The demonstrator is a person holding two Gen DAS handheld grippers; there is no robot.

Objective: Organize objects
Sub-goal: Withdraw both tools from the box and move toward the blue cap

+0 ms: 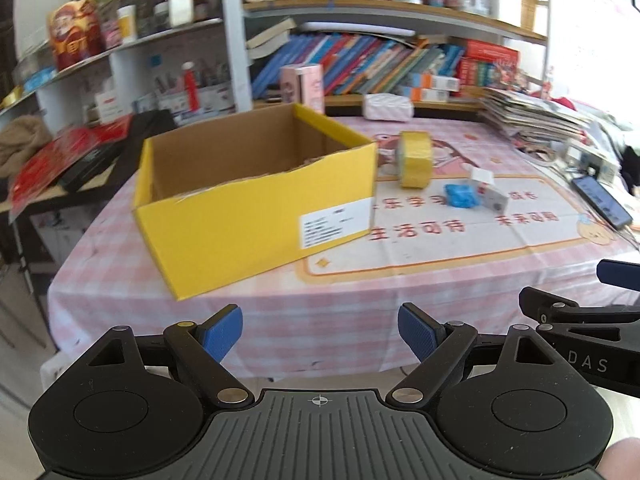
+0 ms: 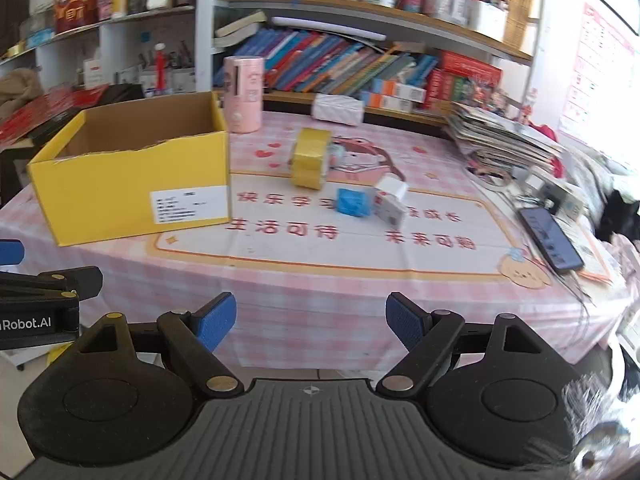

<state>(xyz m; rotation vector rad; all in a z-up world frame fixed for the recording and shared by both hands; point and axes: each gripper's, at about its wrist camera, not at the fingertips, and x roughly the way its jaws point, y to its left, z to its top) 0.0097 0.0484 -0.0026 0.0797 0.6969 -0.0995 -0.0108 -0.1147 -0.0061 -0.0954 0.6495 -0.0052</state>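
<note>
Presently both hand-held grippers, left (image 1: 320, 334) and right (image 2: 311, 320), are held open and empty. Tape roll (image 2: 311, 158), blue packet (image 2: 351, 201) lie right of yellow box (image 2: 132, 184) on worktop (image 2: 320, 280); approach judged pending.

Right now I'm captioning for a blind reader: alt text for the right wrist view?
An open, empty right gripper faces a pink-clothed table. On it stand an open yellow box, a tape roll, a blue packet and a white box, before bookshelves.
</note>
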